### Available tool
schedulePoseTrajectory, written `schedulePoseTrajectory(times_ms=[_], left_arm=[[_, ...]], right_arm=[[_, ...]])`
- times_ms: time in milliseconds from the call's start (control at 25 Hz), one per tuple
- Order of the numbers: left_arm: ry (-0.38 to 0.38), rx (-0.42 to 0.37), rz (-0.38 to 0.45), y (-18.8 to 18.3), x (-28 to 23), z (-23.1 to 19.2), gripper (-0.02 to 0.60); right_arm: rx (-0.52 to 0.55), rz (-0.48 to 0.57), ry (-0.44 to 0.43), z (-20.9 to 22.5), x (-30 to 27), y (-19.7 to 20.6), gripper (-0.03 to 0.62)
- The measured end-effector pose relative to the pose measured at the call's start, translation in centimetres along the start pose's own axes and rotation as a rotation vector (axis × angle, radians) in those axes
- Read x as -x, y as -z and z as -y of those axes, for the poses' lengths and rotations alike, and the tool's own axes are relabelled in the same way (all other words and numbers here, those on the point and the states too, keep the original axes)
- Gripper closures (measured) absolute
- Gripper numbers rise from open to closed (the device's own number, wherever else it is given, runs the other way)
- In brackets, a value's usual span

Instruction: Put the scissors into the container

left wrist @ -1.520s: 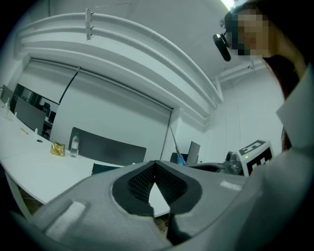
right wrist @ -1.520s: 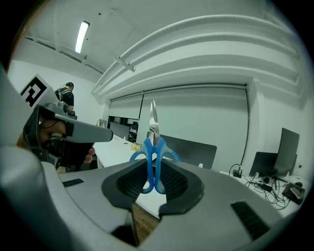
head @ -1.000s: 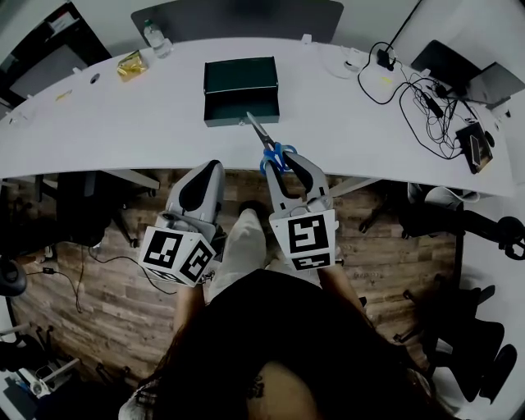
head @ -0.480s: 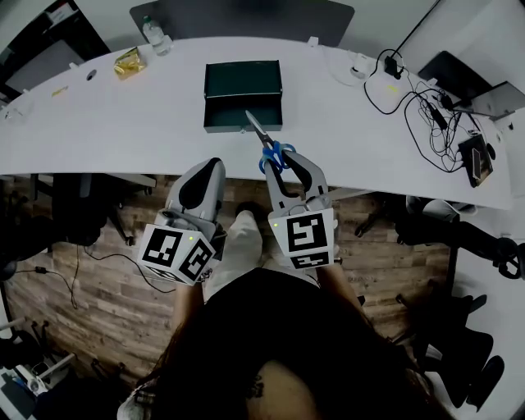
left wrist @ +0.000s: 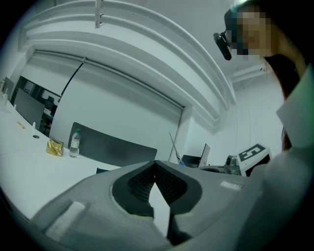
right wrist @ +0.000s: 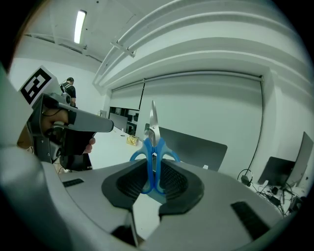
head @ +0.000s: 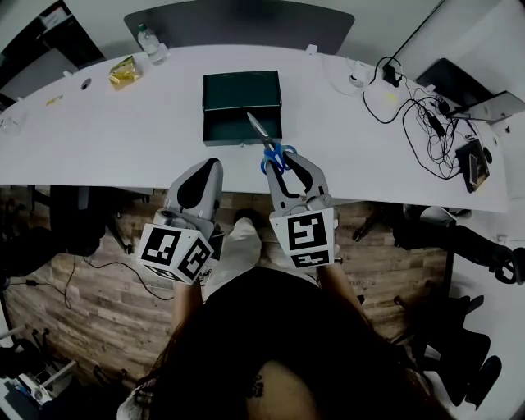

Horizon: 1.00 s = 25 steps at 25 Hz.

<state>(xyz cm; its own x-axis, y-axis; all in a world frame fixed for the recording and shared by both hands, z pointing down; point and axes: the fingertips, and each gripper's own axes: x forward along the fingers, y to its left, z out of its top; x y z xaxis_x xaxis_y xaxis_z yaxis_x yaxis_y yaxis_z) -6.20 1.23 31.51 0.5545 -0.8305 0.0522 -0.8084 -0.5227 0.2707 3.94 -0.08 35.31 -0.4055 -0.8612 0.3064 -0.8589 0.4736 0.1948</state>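
- Right gripper (head: 287, 162): held over the near edge of the table (head: 107, 131), right of centre; jaws clamped on the scissors (head: 264, 138), the black pads pressing the blue handle loops from both sides, as the right gripper view shows.
- Scissors: blue handles, bare metal blades closed together; carried in the air, blades pointing away from the person and slightly left; the tip overlaps the near right part of the container (head: 242, 86) in the head view, though it is hard to tell whether it is above the opening or still short of the near wall.
- Container: dark green rectangular box, open at the top, resting flat on the table just beyond the right gripper, about mid-table; inside looks dark and its contents cannot be made out.
- Left gripper (head: 202, 168): held left of the right gripper, near the table's near edge; jaws closed with the tips meeting and nothing between them.
- Table: long, white, curved at the far edge.
- Water bottle (head: 148, 39): upright, far left of the table.
- Yellow packet (head: 125, 71): lying just near and left of the bottle.
- Cables (head: 414, 107): black, tangled, on the right of the table.
- Chair back (head: 238, 20): dark, beyond the far edge.
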Motion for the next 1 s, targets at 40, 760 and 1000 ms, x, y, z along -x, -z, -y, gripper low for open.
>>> schedulePoseTrajectory(times_ms=[40, 760, 1000], left_arm=[[0.002, -0.001, 0.001, -0.2, -0.2, -0.3, 0.571], [0.029, -0.001, 0.001, -2.2, -3.1, -5.6, 0.571], [0.042, 0.003, -0.001, -2.6, -4.1, -7.5, 0.571]], right_arm=[[0.001, -0.002, 0.001, 0.0, -0.3, -0.1, 0.503], [0.072, -0.054, -0.007, -0.2, -5.8, -0.7, 0.503], [0.099, -0.067, -0.008, -0.4, -7.7, -1.0, 0.503]])
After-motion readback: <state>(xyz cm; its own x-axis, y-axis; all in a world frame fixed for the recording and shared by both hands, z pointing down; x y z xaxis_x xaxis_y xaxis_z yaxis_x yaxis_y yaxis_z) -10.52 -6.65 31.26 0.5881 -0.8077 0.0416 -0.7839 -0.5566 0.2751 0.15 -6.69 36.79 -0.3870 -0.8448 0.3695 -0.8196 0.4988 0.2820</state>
